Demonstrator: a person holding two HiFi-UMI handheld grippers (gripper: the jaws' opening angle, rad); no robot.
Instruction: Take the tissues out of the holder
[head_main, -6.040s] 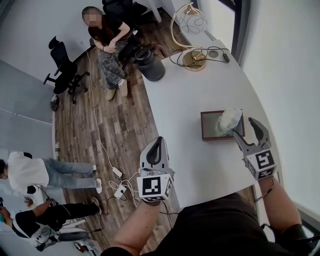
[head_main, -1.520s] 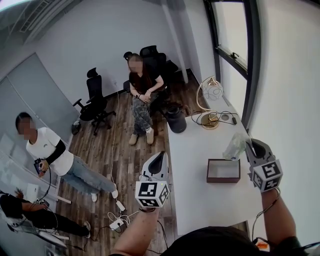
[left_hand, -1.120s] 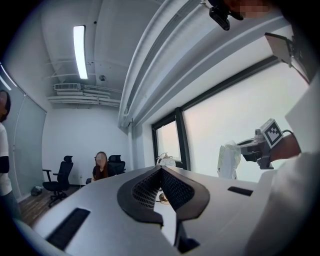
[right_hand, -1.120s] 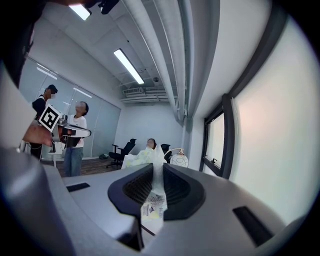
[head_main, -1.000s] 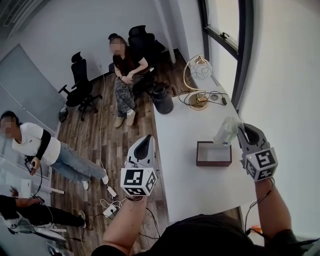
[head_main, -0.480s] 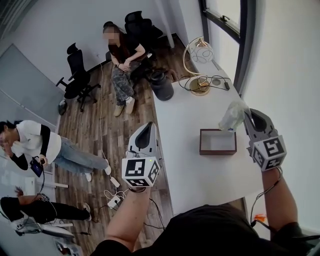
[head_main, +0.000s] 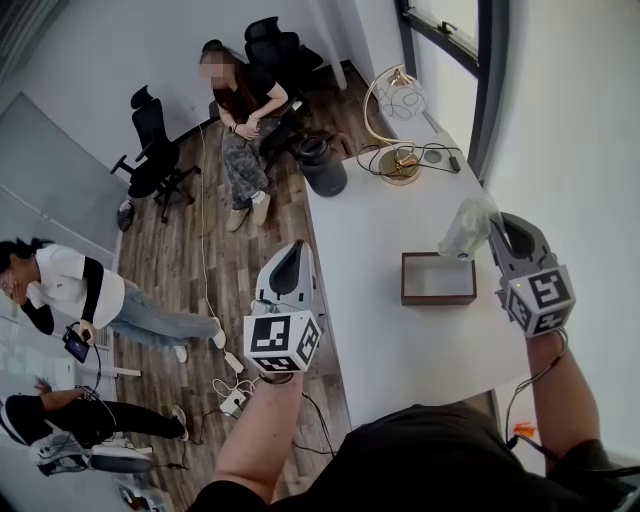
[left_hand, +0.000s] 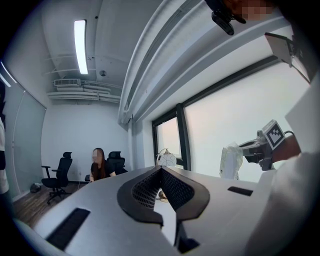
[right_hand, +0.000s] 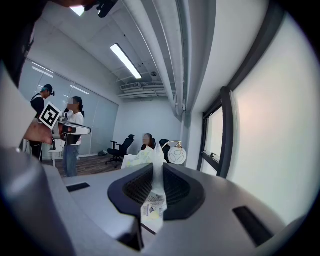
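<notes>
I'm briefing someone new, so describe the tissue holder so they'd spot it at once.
Start at the long white table by the window. Near its right edge, by the tissue pack in the right gripper, sits the holder, a low open box. Dark brown walls and a pale inside set it apart from the gold lamp at the far end.

Tabletop (head_main: 380, 230) is showing plain wht. Holder (head_main: 438, 300) is showing a dk brown frame w/ a pale inside. Tissues pack (head_main: 466, 228) is looking clear-whitish w/ a faint green tint and is carrying a small printed label w/ some yellow. Left tool (head_main: 297, 250) and right tool (head_main: 497, 222) are showing grey bodies, blk meshed pads (right_hand: 180, 192) and cubes (head_main: 283, 343) w/ b/w square markers. Floor (head_main: 200, 250) is showing brown wood planks. Chairs (head_main: 150, 140) and bin (head_main: 325, 172) are looking blk. Lamp (head_main: 400, 165) is gleaming gold.
</notes>
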